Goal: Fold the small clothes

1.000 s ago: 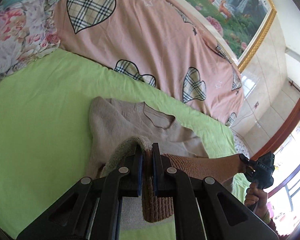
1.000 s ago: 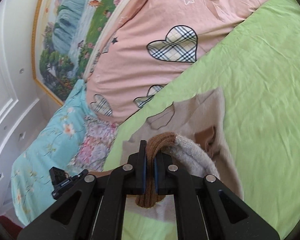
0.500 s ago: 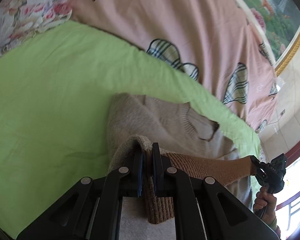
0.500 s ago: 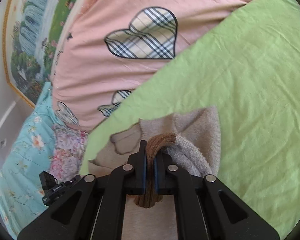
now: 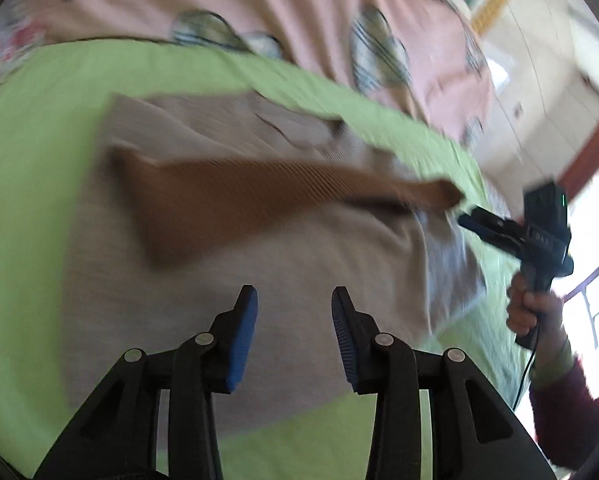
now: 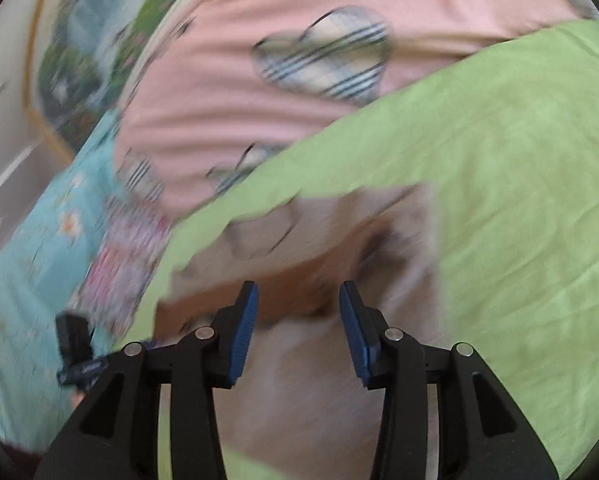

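A small beige knit sweater (image 5: 259,272) lies folded on the green sheet (image 5: 27,200), its brown ribbed hem band (image 5: 259,188) lying across the upper half. My left gripper (image 5: 294,300) is open and empty just above the sweater's near part. My right gripper (image 6: 298,296) is open and empty over the sweater (image 6: 319,380), with the brown band (image 6: 291,300) between and beyond its fingers. In the left wrist view the right gripper (image 5: 483,222) shows at the sweater's right edge, near the band's end. Both views are motion-blurred.
A pink quilt with plaid hearts (image 5: 259,8) lies behind the green sheet (image 6: 519,200). A floral pillow and teal bedding (image 6: 39,260) sit at the left in the right wrist view. A framed landscape painting (image 6: 91,40) hangs behind. A window and door frame (image 5: 587,168) are at the right.
Both grippers have opened and let go of the brown hem band. The lifted lower half now lies folded over the sweater's upper half, and both grippers have drawn back.
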A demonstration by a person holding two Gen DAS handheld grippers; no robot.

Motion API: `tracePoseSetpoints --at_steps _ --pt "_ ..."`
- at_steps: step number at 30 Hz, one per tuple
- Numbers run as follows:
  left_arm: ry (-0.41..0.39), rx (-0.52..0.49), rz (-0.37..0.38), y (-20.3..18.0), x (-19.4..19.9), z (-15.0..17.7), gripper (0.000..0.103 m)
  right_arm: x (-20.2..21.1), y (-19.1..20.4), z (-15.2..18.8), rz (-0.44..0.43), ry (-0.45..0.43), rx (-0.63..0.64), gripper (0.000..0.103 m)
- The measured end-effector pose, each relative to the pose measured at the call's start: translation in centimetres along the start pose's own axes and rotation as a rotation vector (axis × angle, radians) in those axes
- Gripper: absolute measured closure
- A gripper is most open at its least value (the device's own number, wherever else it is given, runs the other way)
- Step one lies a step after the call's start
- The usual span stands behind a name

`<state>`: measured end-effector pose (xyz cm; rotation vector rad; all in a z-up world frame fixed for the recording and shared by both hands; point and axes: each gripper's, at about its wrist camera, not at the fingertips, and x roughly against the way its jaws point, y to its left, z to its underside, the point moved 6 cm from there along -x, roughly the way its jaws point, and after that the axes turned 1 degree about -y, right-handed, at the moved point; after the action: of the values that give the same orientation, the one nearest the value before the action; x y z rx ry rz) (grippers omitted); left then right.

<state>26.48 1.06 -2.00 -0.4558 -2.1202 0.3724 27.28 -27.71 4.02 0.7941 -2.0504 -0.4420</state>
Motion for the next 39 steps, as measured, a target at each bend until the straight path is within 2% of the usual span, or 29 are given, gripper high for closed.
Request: tracePoseSetpoints --at_steps 3,5,7,8,9,12,14,16,19,22,24,25,27,29,34,39 --pt "0.06 -0.041 -0.007 -1.4 -3.3 -0.6 0.065 -5.2 3.5 2.0 0.005 0.199 0.169 0.059" --pt "0.079 -0.048 -0.023 -1.3 -4.8 -2.1 0.065 -8.0 4.1 2.2 -0.001 0.287 0.21 0.059" --pt "0.097 -0.044 -0.05 -0.2 -5.9 -3.8 0.071 -9.7 3.7 1.7 0.022 0.359 0.23 0.059" --pt "0.096 -0.036 -0.085 0.7 -6.2 -4.9 0.081 -10.8 2.9 1.0 0.039 0.386 0.231 0.059" --pt "0.089 -0.023 -0.123 2.0 -6.4 -6.1 0.082 -11.3 2.3 0.4 0.06 0.393 0.23 0.06" --pt "0.035 0.022 -0.192 5.7 -6.2 -8.9 0.079 -12.3 -0.8 -2.9 0.158 0.346 0.213 0.063" --pt "-0.004 0.085 -0.239 8.5 -5.9 -10.5 0.082 -12.0 -3.3 -5.5 0.3 0.257 0.183 0.063" --pt "-0.049 0.165 -0.232 10.8 -5.5 -11.6 0.083 -11.1 -5.8 -8.0 0.318 0.138 0.071 0.063" --pt "-0.121 0.279 -0.2 13.4 -4.4 -12.5 0.084 -9.0 -8.6 -9.8 0.357 -0.001 -0.078 0.061" --pt "-0.152 0.307 -0.209 13.7 -3.6 -12.3 0.084 -7.3 -8.3 -10.0 0.341 -0.052 -0.131 0.061" --pt "-0.165 0.309 -0.236 13.5 -2.5 -11.6 0.083 -6.0 -7.7 -9.6 0.325 -0.057 -0.134 0.058" --pt "-0.174 0.312 -0.236 13.3 -1.9 -11.1 0.083 -5.2 -7.2 -9.3 0.311 -0.06 -0.131 0.057" --pt "-0.189 0.319 -0.227 12.8 -0.2 -9.8 0.075 -3.9 -5.8 -8.3 0.292 -0.075 -0.128 0.054" --pt "-0.196 0.321 -0.224 11.9 1.3 -7.9 0.074 -2.4 -4.7 -7.0 0.265 -0.082 -0.136 0.049" --pt "-0.2 0.338 -0.174 8.7 3.8 -2.5 0.072 -0.2 -2.1 -1.8 0.207 -0.081 -0.16 0.046" --pt "-0.181 0.347 -0.102 5.4 5.1 3.0 0.071 1.1 -0.9 3.0 0.192 -0.068 -0.162 0.045"
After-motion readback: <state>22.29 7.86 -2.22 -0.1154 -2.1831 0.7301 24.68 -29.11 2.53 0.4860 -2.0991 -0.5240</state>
